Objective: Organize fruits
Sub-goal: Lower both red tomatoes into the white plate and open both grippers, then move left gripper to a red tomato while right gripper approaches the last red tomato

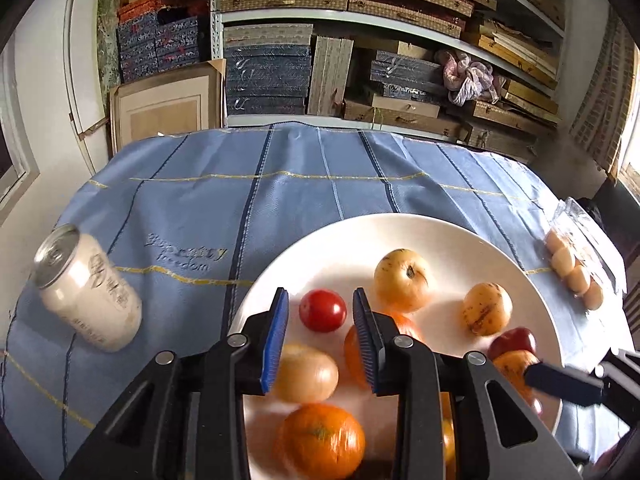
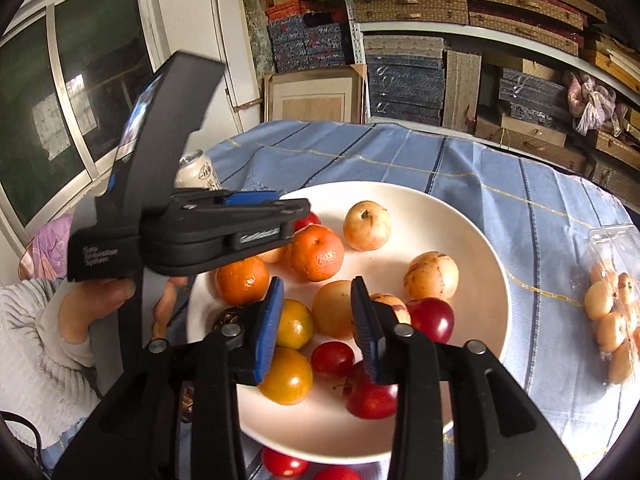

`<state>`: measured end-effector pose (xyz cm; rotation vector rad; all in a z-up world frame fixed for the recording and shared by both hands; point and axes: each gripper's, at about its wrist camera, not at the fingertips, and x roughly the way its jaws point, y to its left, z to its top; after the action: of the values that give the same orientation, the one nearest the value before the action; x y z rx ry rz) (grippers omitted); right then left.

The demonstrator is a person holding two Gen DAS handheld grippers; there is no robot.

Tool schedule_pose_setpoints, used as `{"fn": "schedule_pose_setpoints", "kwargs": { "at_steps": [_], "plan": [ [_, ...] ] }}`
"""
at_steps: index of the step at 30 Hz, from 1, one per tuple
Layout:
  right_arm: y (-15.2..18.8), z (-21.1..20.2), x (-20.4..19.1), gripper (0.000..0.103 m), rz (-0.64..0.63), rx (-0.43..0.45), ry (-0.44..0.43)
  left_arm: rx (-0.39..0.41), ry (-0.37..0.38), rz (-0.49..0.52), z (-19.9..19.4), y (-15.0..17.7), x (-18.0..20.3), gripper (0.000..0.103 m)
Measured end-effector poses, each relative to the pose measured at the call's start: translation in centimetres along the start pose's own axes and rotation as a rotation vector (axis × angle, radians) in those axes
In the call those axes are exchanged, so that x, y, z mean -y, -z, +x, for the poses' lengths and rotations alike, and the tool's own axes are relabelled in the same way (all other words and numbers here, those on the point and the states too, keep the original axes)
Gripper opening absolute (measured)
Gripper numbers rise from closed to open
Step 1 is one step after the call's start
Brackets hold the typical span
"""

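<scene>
A white plate on the blue cloth holds several fruits: oranges, small red fruits, pale yellow fruits and yellow ones. My left gripper is open and empty above the plate's near left part; it also shows in the right wrist view. My right gripper is open and empty above the plate's near side; one of its fingers shows at the right of the left wrist view. Two red fruits lie off the plate at its near rim.
A white drink can stands on the cloth left of the plate. A clear bag of small tan fruits lies at the table's right edge. Shelves of boxes stand behind the table.
</scene>
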<state>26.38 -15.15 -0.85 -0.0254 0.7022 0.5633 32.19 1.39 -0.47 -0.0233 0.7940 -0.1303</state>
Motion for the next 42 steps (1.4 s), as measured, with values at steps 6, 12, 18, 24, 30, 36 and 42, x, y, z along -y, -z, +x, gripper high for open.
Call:
{"fn": "schedule_pose_setpoints", "kwargs": {
  "at_steps": [6, 12, 18, 24, 30, 36, 42],
  "plan": [
    [1.3, -4.0, -0.5, 0.045, 0.033, 0.046, -0.014, 0.025, -0.029, 0.024, -4.7, 2.6, -0.2, 0.043],
    [4.3, -8.6, -1.3, 0.054, 0.073, 0.073, -0.014, 0.076, -0.027, 0.023, -10.3, 7.7, 0.4, 0.051],
    [7.2, -11.2, -1.8, 0.057, 0.103, 0.075, 0.001, 0.098, -0.041, 0.044, -13.6, 12.4, 2.2, 0.061],
    [10.8, -12.3, -1.6, 0.069, 0.146, 0.095, 0.039, 0.123, -0.039, 0.067, -14.9, 15.6, 3.8, 0.073],
    [12.2, -11.1, 0.2, 0.069, 0.163, 0.062, 0.121, 0.103, -0.032, 0.044, -13.6, 16.7, 3.2, 0.073],
    [12.7, -9.5, -0.2, 0.069, 0.123, 0.011, 0.137, 0.113, -0.009, 0.072, -13.3, 16.9, 4.0, 0.073],
    [12.5, -9.9, 0.1, 0.069, 0.116, 0.022, 0.147, 0.095, -0.002, 0.191, -12.2, 17.0, 7.5, 0.073]
  ]
}}
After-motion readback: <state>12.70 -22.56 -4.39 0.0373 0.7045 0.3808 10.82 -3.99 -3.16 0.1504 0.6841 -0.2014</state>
